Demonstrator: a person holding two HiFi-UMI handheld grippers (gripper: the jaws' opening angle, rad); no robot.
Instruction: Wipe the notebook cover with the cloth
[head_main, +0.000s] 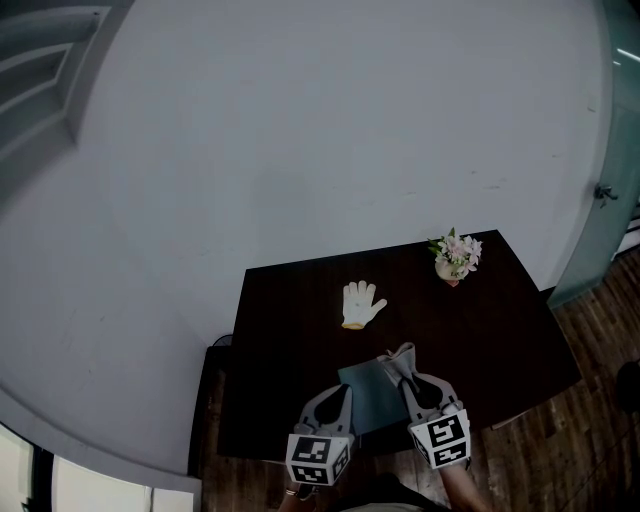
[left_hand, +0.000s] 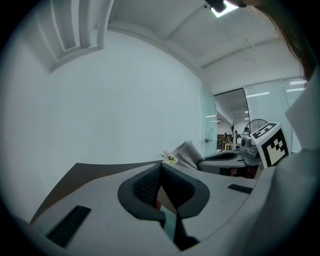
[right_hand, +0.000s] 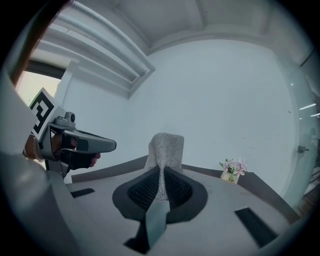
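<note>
A grey-teal notebook is at the near edge of the dark table, between my two grippers. In the head view my left gripper meets the notebook's left edge; in the left gripper view its jaws are pressed together on a thin dark sheet. My right gripper is shut on a grey knitted cloth at the notebook's far right corner. In the right gripper view the cloth stands up out of the closed jaws. The left gripper shows at that view's left.
A white glove lies flat on the middle of the table. At the table's far right corner stands a small pot of pink flowers. A pale wall rises behind the table, and wooden floor shows to the right.
</note>
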